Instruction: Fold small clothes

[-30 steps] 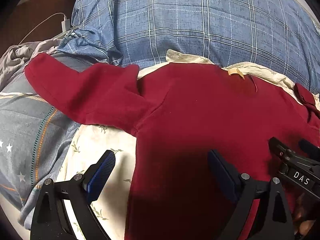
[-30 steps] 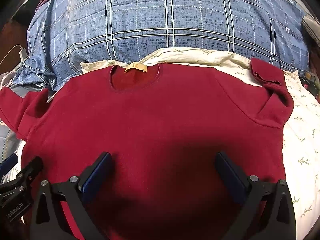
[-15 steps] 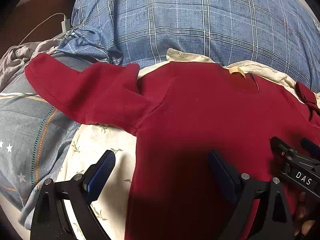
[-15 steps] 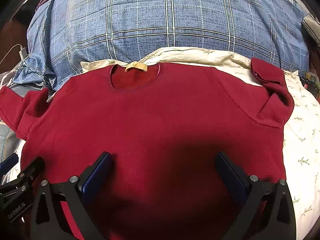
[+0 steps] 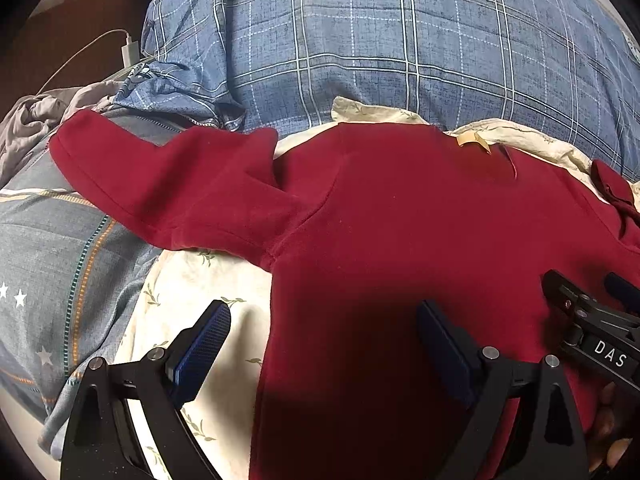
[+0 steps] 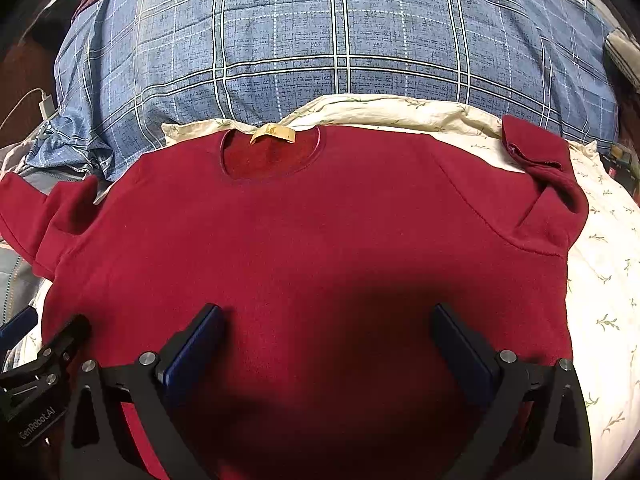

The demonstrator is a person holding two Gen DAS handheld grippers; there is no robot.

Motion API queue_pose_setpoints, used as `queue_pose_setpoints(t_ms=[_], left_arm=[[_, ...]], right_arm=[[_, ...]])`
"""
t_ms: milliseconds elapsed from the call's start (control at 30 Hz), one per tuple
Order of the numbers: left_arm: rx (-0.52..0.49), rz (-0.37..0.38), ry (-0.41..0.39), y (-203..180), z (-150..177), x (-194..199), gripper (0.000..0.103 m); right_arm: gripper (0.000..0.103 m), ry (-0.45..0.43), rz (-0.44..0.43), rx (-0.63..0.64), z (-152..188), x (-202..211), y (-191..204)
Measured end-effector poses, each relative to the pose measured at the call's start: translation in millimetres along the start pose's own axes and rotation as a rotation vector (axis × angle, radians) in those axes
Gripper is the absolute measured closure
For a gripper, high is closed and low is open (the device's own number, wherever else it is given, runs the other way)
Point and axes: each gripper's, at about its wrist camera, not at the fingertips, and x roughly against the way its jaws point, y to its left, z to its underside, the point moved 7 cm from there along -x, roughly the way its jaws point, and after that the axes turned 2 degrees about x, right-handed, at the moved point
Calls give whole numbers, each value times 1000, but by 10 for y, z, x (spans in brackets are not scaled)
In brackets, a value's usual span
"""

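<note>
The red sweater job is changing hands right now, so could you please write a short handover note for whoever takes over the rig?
Left gripper: open, empty, low over the sweater's left side edge.
Right gripper: open, empty, over the lower middle of the body.
Red sweater: spread flat, front up, neck label at the far end, on the floral sheet below the blue plaid pillow.
Left sleeve: stretched out sideways. Right sleeve: cuff doubled back on itself.
Done: laid out. Left: every fold, sleeves first.

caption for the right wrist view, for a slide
Open right gripper above a red sweater spread flat on a floral sheet.
</note>
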Motion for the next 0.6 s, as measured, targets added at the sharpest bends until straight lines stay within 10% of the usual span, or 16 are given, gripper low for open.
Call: queue_pose_setpoints(t_ms=[600], left_arm=[[4, -1, 1, 11, -1, 7, 9]], right_arm=[[0, -2, -4, -3, -4, 2, 0]])
